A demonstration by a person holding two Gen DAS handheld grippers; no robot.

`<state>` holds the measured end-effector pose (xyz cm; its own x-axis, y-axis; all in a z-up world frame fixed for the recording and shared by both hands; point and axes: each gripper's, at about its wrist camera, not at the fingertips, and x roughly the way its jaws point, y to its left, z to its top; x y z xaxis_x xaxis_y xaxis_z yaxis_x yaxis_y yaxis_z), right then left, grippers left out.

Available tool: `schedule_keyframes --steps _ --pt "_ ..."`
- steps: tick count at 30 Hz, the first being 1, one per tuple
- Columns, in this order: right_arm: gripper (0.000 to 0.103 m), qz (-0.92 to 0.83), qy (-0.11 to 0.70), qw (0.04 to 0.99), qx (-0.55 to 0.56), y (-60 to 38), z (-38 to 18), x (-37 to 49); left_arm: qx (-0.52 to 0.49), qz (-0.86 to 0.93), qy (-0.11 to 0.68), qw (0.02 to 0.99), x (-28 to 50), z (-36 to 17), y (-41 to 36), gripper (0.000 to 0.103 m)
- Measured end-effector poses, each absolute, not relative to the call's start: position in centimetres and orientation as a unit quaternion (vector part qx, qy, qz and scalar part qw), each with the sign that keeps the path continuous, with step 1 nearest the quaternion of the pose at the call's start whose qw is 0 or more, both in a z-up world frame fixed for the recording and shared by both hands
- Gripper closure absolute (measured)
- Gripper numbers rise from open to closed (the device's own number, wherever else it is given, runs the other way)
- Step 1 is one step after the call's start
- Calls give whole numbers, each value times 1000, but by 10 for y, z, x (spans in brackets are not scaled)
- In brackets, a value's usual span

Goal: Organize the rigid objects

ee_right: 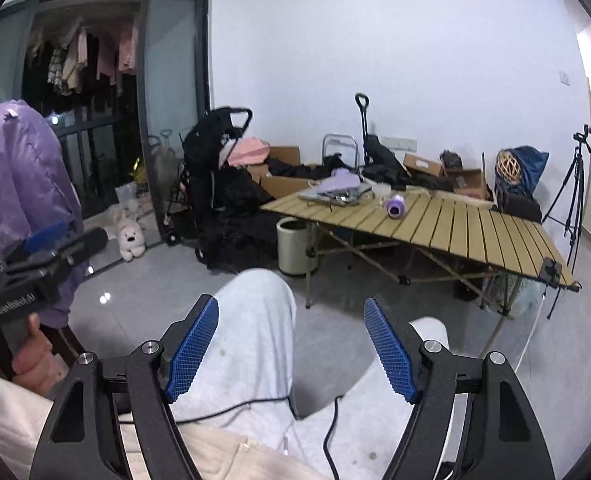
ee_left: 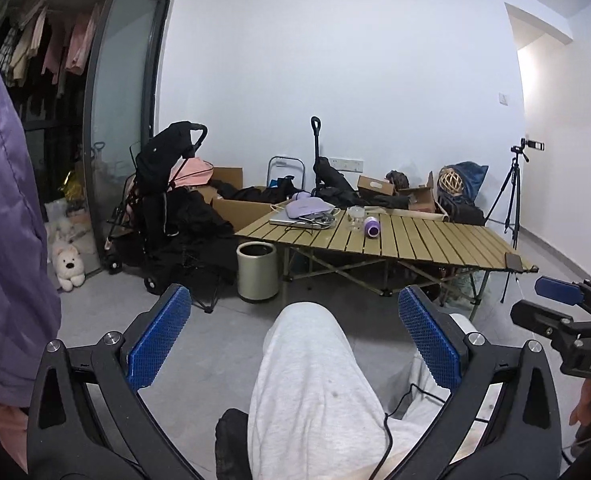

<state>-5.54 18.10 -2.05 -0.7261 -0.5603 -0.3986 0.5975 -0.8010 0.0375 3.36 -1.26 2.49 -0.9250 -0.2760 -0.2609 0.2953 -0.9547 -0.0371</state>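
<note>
Left wrist view: left gripper [ee_left: 293, 344] held low over lap, jaws wide apart, nothing between them. Right gripper [ee_right: 291, 350] likewise spread and empty above grey-trousered knees [ee_right: 263, 320]. Both well apart from folding slat table [ee_left: 435, 244], likely a seated rest pose before reaching. On far end of table: purple cylinder [ee_left: 372, 227] lying on its side, glass jar [ee_left: 354, 216] just beside it, laptop [ee_left: 295, 220] under lilac pouch [ee_left: 307, 207]. Phone [ee_left: 514, 261] at near corner. Nothing organized yet, by the look.
</note>
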Motion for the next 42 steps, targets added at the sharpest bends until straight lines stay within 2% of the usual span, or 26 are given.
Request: schedule_keyframes --steps 26,42 --pt "23 -932 60 299 195 183 -16 -52 129 -981 32 139 40 30 -15 0" --pt "23 -921 86 329 189 170 -12 -48 135 -981 41 136 37 31 -25 0"
